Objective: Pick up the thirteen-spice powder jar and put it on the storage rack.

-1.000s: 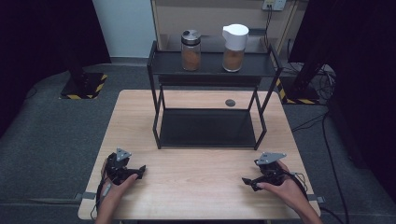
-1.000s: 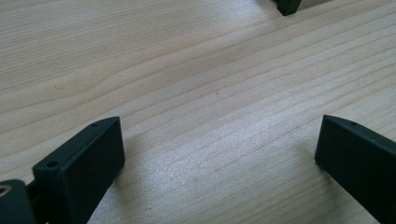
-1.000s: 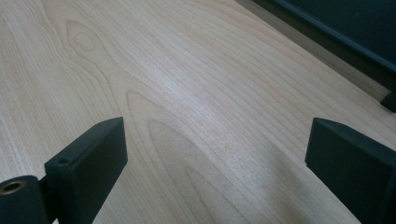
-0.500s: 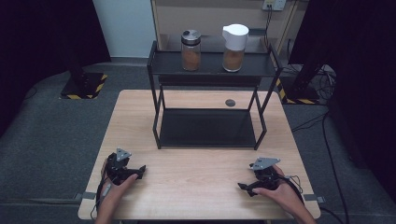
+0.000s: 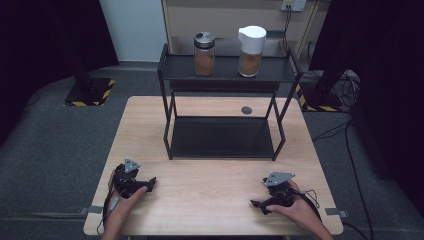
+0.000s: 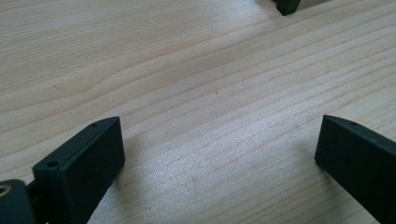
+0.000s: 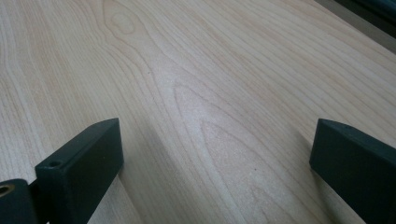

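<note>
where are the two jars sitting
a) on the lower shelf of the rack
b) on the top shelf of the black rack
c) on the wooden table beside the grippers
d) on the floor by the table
b: the silver-lidded jar and the white-lidded jar stand side by side on the top shelf of the black rack.

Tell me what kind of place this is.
Probably a lab or studio set up for recording: a wooden table with a black two-tier rack stands between dark curtains, with hazard-taped stand bases and loose cables on a grey carpet.
</note>
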Available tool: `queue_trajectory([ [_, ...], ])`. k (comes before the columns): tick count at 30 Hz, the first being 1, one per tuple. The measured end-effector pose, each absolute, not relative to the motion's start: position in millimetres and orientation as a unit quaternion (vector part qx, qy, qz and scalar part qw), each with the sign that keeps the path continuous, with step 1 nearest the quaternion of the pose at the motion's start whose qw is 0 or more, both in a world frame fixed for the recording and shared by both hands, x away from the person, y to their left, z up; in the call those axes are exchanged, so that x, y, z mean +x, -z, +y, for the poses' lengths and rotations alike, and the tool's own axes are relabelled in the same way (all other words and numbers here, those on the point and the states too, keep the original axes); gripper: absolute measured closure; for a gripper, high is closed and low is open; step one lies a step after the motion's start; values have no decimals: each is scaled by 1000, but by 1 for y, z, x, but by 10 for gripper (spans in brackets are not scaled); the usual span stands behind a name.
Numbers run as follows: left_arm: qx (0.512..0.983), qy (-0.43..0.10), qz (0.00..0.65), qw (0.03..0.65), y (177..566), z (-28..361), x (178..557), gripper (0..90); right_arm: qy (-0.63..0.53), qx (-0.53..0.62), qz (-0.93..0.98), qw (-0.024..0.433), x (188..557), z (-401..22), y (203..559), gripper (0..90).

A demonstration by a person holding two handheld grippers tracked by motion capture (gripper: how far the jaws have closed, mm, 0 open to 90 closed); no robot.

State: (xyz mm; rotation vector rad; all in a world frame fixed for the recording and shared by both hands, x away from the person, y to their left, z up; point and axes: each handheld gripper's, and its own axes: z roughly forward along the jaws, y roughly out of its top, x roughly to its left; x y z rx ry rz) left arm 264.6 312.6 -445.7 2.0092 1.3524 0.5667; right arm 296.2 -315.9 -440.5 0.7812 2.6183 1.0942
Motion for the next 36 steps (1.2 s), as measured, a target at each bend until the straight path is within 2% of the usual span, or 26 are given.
queue_trajectory([
  [36, 765, -216, 515, 321, 446, 313, 265, 3, -373, 271, 880, 112, 291, -308, 445, 14],
])
